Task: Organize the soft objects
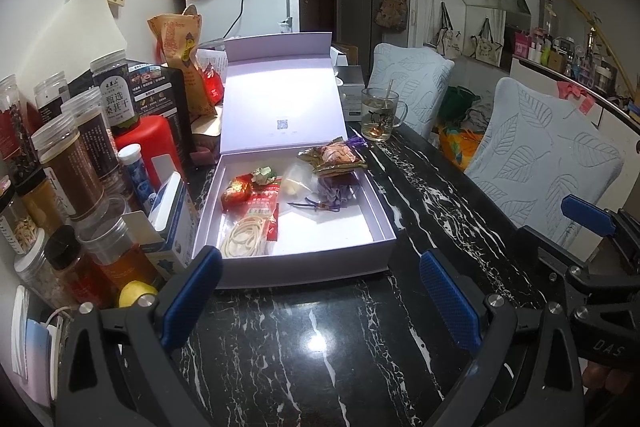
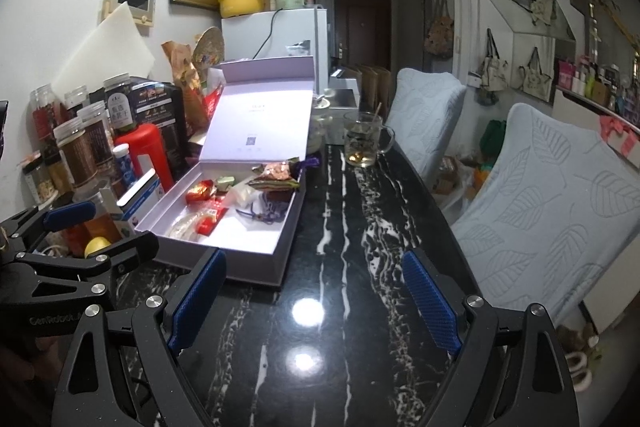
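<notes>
An open lavender box [image 1: 384, 227] lies on the black marble table, its lid [image 1: 280, 95] standing up at the back. Inside lie a red pouch [image 1: 237, 190], a purple fabric sachet [image 1: 337, 193], a clear bag [image 1: 298, 183], a coil of pale cord [image 1: 244, 241] and a gold-green pouch [image 1: 334, 159] on the far rim. The box also shows in the right wrist view [image 2: 280, 247]. My left gripper [image 1: 320, 291] is open and empty, just in front of the box. My right gripper [image 2: 316, 303] is open and empty, to the right of the box's front corner.
Jars and bottles [image 1: 76, 171] crowd the table's left side, with a red container [image 1: 154, 147] and a lemon [image 1: 136, 293]. A glass mug [image 1: 380, 115] stands behind the box. Two chairs with pale leaf covers [image 1: 540, 163] line the right edge.
</notes>
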